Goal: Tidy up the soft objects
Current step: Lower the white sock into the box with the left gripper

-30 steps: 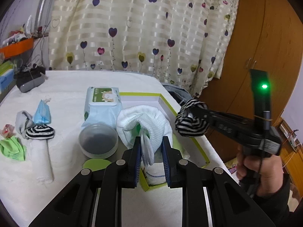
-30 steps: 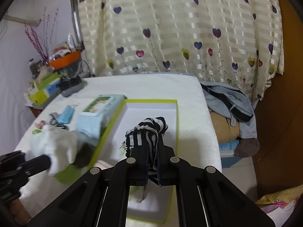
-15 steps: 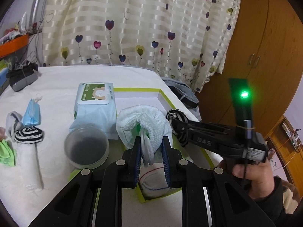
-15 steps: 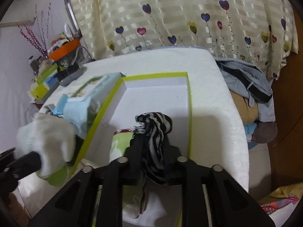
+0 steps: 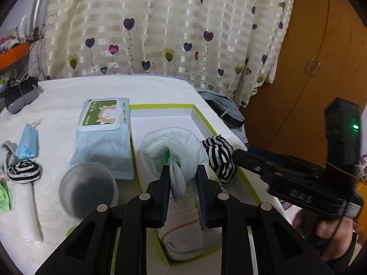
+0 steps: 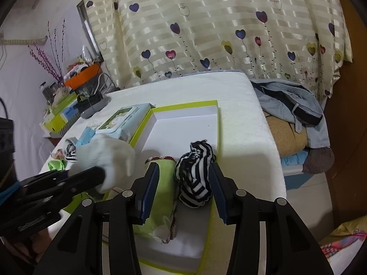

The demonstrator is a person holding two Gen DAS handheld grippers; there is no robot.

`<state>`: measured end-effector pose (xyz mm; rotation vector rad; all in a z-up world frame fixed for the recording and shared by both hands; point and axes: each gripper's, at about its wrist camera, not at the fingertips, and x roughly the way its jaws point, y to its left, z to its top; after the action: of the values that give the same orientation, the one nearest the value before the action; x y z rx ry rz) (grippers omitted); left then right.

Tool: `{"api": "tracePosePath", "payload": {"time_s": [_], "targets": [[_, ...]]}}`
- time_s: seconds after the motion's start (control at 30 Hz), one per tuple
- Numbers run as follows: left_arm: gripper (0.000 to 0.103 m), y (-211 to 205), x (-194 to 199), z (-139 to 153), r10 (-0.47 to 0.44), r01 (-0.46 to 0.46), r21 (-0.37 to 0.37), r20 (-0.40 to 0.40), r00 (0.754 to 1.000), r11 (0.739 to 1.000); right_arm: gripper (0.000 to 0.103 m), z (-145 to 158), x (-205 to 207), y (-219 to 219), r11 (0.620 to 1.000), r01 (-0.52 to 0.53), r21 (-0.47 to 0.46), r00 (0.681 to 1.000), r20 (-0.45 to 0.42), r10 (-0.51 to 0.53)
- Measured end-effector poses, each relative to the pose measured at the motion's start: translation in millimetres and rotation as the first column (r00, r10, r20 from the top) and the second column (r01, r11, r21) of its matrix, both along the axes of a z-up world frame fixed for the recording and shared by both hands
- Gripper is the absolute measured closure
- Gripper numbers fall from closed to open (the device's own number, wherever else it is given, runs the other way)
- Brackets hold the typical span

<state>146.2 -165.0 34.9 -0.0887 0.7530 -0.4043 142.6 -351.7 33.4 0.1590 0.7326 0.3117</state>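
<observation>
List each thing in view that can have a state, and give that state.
Left claw: shut on the white sock ball, held above the tray.
Right claw: open, jaws just opening; the striped sock ball sits between them, pads clear.
Green-rimmed tray: open, far end bare.
Wet wipes pack: flap shut.
Round plastic container: upright, lidless.
Green sock: lying in the tray.

A black-and-white striped rolled sock (image 6: 195,178) lies in the shallow white green-rimmed cardboard tray (image 6: 183,123) on the surface, right of a lime-green folded cloth (image 6: 160,197); a pale-blue wet-wipes pack (image 5: 103,133) sits left of the tray.
</observation>
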Motion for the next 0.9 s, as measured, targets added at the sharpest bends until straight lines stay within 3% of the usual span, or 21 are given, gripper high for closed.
{"api": "tracePosePath", "payload": {"time_s": [0.2,0.9], "targets": [[0.061,-4.5,11.7,-6.1,-0.009,0.009,-0.010,-0.015,1.000,1.000,0.057,2.7,-3.7,-5.5,1.000,-0.001,0.013,1.000,0.011,0.001],[0.060,24.6,-27.2,12.7,0.001,0.000,-0.050,0.021,1.000,0.999,0.057,20.7,-28.9,19.0,0.999,-0.041,-0.019,0.998,0.048,0.042]]}}
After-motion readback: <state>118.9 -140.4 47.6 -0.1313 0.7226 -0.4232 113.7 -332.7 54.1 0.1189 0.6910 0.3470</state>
